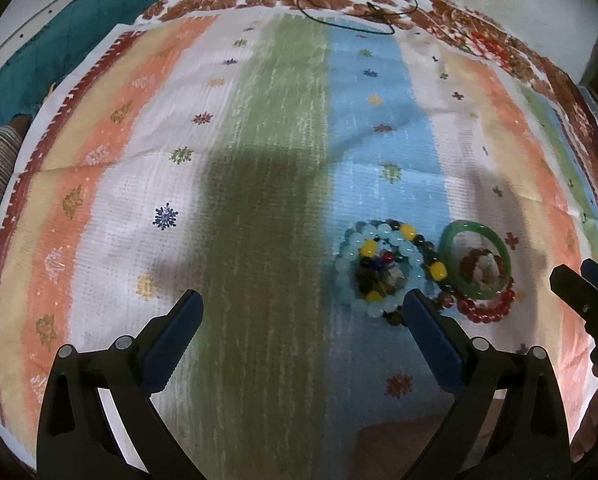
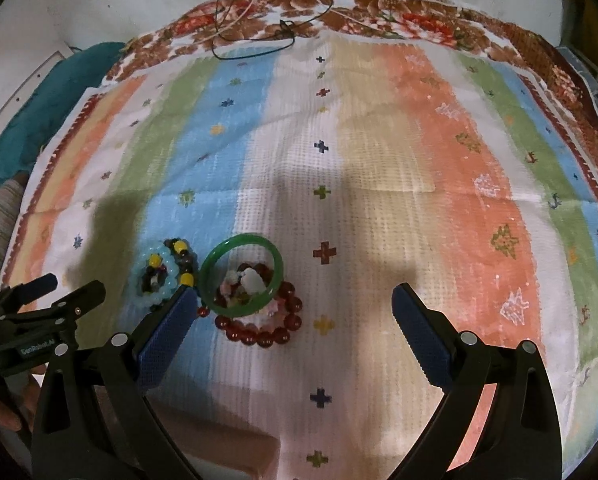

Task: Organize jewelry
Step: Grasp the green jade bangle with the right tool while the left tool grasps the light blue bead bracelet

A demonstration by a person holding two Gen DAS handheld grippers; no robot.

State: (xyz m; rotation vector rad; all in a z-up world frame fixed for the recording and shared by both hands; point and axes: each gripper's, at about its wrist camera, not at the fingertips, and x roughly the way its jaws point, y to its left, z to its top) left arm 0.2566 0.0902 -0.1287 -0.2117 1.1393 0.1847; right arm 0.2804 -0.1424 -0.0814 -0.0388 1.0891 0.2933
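Note:
Two small heaps of jewelry lie side by side on the striped cloth (image 1: 259, 160). The left heap is a pale blue bead bracelet (image 1: 349, 264) over a dark and yellow bead bracelet (image 1: 439, 270). The right heap is a green bangle (image 1: 445, 246) over a red bead bracelet (image 1: 485, 312) with small pieces inside. In the right wrist view these are the blue bracelet (image 2: 169, 284), bangle (image 2: 213, 268) and red beads (image 2: 259, 336). My left gripper (image 1: 303, 298) is open and empty, left of the heaps. My right gripper (image 2: 291, 292) is open and empty, just right of them.
A thin black cord (image 1: 351, 20) lies at the cloth's far edge on a floral border (image 1: 479, 36). A teal cushion (image 1: 39, 60) sits off the cloth's left side. The right gripper shows at the right edge of the left wrist view (image 1: 579, 288).

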